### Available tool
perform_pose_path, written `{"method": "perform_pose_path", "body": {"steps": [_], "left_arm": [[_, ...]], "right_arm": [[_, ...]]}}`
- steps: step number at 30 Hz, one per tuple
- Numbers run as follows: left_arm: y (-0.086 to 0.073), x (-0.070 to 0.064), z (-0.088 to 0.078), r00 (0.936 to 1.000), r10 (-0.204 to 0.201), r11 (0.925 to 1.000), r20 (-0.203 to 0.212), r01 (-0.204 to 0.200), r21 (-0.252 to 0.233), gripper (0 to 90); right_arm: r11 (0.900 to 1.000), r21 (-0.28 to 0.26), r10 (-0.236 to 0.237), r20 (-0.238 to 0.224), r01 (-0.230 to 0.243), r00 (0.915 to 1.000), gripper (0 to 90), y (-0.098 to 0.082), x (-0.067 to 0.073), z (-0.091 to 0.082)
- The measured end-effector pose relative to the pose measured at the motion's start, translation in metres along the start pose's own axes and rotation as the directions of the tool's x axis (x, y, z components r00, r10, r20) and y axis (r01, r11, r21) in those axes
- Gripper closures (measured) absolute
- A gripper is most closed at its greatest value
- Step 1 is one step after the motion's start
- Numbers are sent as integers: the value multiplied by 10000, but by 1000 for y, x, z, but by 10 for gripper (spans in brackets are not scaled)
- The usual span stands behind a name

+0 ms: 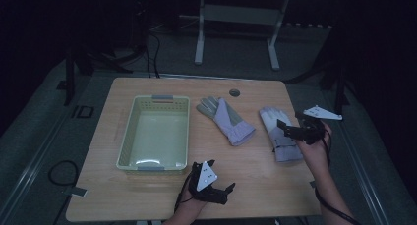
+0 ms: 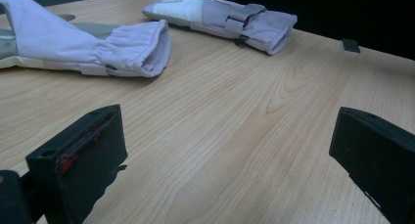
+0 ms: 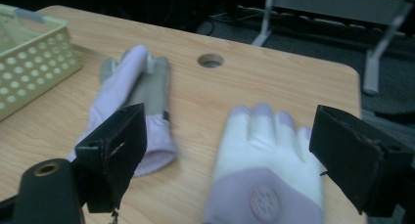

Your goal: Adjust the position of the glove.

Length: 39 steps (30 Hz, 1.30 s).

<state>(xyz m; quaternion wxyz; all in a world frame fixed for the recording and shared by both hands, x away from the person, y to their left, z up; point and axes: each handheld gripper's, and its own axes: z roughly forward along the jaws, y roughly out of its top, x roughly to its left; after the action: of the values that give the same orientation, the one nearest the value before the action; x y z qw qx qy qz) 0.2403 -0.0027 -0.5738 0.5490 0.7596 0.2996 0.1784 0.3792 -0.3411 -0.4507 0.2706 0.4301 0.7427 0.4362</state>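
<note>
Right gripper view — round blurred emblem on glove [image 3: 264, 185], unreadable — both claws spread.

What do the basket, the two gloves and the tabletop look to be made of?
Basket: pale yellow-green moulded plastic, by its perforated walls and slight sheen. Gloves: soft lilac fabric with grey and white panels; gathered cuff, strap. Tabletop: light wood grain, smooth matte; veneer, laminate or solid wood can't be told.
</note>
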Motion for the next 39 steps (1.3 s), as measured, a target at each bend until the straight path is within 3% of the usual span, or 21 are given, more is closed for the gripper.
{"method": "perform_pose_path", "body": {"steps": [7, 8, 20, 32, 35, 39], "left_arm": [[0, 1, 0, 10000, -61, 10000, -5, 61, 20, 6], [0, 1, 0, 10000, -57, 10000, -7, 57, 25, 6], [0, 0, 0, 10000, 4, 10000, -5, -4, 28, 6], [0, 0, 0, 10000, 60, 10000, 14, -60, 36, 6], [0, 0, 0, 10000, -67, 10000, 56, 67, 34, 6], [0, 0, 0, 10000, 21, 10000, 64, -21, 47, 6]], "right_arm": [[9985, 125, -521, -853, 534, 9950, 142, 15, 12, 19], [9980, 168, -578, -1144, 601, 9917, 145, 19, 16, 26], [9924, 615, -925, -1951, 1063, 9764, 147, 28, 50, 75], [9833, 1105, -1176, -2195, 1445, 9685, 148, 23, 67, 114], [9764, 1365, -1326, -2323, 1673, 9636, 161, 20, 70, 129], [9745, 1578, -1186, -2424, 1597, 9629, 190, 16, 71, 144]]}}
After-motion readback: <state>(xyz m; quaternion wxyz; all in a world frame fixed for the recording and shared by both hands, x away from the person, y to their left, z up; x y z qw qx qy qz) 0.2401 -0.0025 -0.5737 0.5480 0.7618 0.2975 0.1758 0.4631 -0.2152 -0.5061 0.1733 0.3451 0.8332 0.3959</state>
